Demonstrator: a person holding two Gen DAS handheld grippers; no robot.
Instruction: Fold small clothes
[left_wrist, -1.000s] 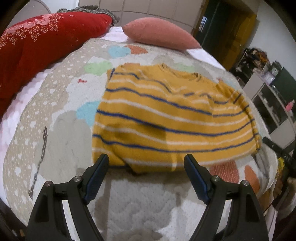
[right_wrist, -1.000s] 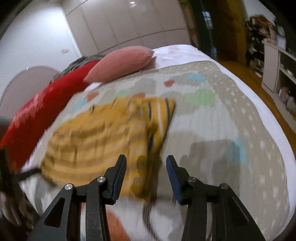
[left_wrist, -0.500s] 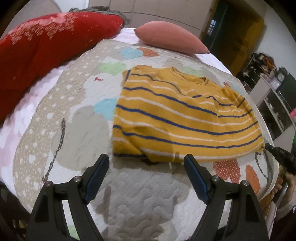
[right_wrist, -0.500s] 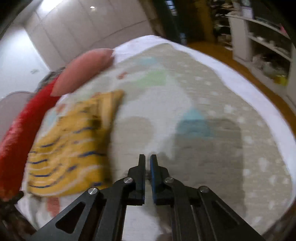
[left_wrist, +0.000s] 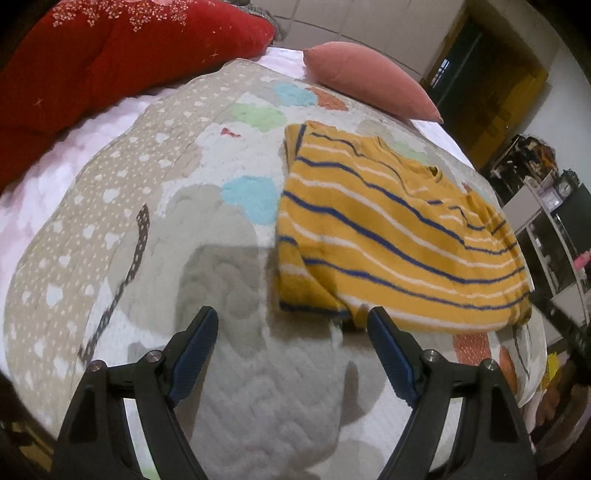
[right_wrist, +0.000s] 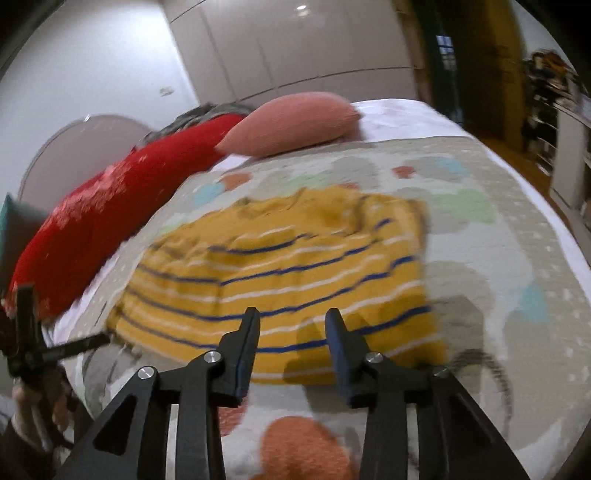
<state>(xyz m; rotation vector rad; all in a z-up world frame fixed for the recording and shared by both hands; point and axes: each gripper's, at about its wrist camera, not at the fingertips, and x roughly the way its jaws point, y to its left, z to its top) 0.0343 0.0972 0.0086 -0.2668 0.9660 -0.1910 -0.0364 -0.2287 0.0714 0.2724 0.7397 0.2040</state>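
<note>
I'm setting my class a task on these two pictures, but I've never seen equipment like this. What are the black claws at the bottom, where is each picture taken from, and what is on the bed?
There is no robot here. A person holds a two-finger gripper in each hand, and each carries a wide-angle camera looking forward along its fingers. That is why the pictures look bent at the edges.

One picture comes from the left gripper, the other from the right gripper. Both are open and hold nothing.

On the quilt lies a yellow striped shirt, with its sleeves folded in. At the head of the bed are a red pillow and a pink pillow.

The right-hand picture is blurred.
</note>
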